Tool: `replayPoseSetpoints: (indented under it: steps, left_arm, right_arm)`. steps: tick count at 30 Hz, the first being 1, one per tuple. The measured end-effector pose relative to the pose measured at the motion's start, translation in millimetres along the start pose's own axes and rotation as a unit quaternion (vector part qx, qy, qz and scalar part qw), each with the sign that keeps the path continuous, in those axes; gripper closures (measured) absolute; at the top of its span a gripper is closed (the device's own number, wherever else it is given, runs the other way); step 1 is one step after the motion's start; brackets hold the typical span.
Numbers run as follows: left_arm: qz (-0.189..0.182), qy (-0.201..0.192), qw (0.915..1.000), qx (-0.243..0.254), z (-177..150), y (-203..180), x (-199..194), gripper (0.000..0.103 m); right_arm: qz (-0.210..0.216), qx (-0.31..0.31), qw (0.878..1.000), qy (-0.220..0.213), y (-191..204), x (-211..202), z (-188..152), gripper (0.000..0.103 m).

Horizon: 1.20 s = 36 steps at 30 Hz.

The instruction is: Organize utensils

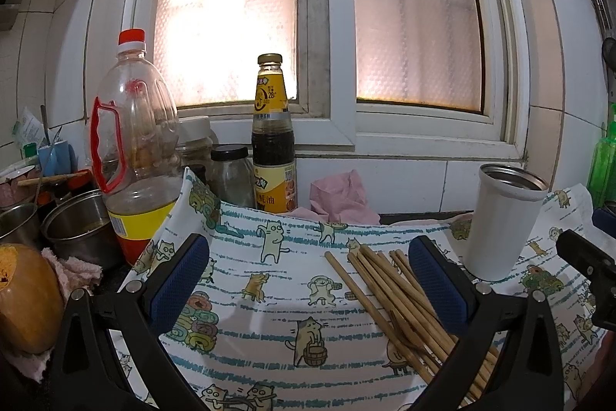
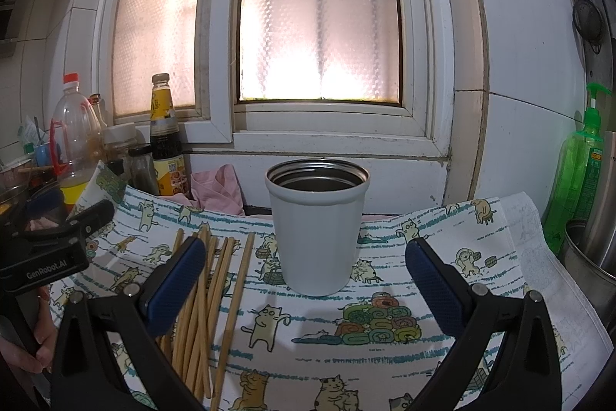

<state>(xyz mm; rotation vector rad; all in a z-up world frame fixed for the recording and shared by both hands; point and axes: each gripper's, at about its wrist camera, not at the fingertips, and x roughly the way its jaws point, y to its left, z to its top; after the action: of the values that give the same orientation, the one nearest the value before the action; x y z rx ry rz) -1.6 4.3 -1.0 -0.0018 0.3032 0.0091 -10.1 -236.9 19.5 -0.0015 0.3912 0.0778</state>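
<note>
Both tools hang spread wide and empty: our left tool has the bamboo chopsticks under its right finger, our right tool faces the white steel cup on the cat-print cloth.

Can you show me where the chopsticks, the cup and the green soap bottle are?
Bundle of wooden chopsticks [image 1: 389, 289]: left wrist view, mid-shafts.
White metal cup [image 2: 317, 241]: right wrist view, outer wall.
Green plastic soap bottle [image 2: 577, 172]: right wrist view, body.

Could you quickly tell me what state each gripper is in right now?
Left gripper: open, holding nothing.
Right gripper: open, holding nothing.
</note>
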Motion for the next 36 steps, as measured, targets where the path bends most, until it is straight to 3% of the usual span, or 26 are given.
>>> replayPoseSetpoints:
  steps: [12,15,20,25,28,31,36]
  left_arm:
    - [0.006,0.004,1.0000,0.002,0,0,0,0.000]
    - [-0.013,0.011,0.9998,0.007,0,-2,3,0.000]
    - [-0.010,0.000,0.9998,0.018,0,-6,0,0.000]
    - [-0.004,0.013,0.9995,0.028,-1,-10,0,0.000]
    - [0.035,0.015,0.9991,0.017,-2,-5,-1,0.000]
    - [0.007,0.020,0.9998,0.004,-3,2,-1,0.000]
    - [0.009,0.019,0.9998,0.003,-3,2,-1,0.000]
  right_arm:
    - [-0.001,-0.001,1.000,0.001,-1,1,0,0.000]
    - [-0.002,0.000,1.000,0.002,-1,1,0,0.000]
    - [-0.013,-0.002,1.000,0.003,0,2,0,0.000]
    - [-0.005,0.013,1.000,-0.013,-6,-5,0,0.000]
    - [0.004,0.033,0.999,-0.005,-12,-2,1,0.000]
    - [0.031,0.053,0.998,0.013,-20,4,1,0.000]
    - [0.047,0.061,0.997,0.017,-20,8,0,0.000]
